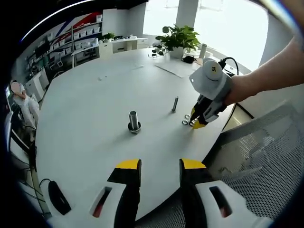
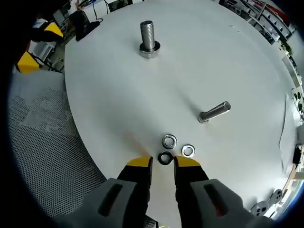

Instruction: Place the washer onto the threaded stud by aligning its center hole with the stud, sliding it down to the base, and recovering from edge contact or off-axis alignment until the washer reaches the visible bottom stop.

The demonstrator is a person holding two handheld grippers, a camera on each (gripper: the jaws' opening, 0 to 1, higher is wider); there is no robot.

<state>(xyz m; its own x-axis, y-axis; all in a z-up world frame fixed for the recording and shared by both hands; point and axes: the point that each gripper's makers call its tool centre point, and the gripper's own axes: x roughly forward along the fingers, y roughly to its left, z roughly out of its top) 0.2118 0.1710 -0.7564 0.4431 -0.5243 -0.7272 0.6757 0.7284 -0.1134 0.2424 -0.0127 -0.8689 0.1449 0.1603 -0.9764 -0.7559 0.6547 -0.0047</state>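
Flat washer (image 2: 165, 158) near upright stud (image 2: 148, 38)

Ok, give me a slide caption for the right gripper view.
Right gripper open around one of three washers, with the upright threaded stud across the table.

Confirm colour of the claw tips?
Yellow tips on dark claws, clearest in the right gripper view.
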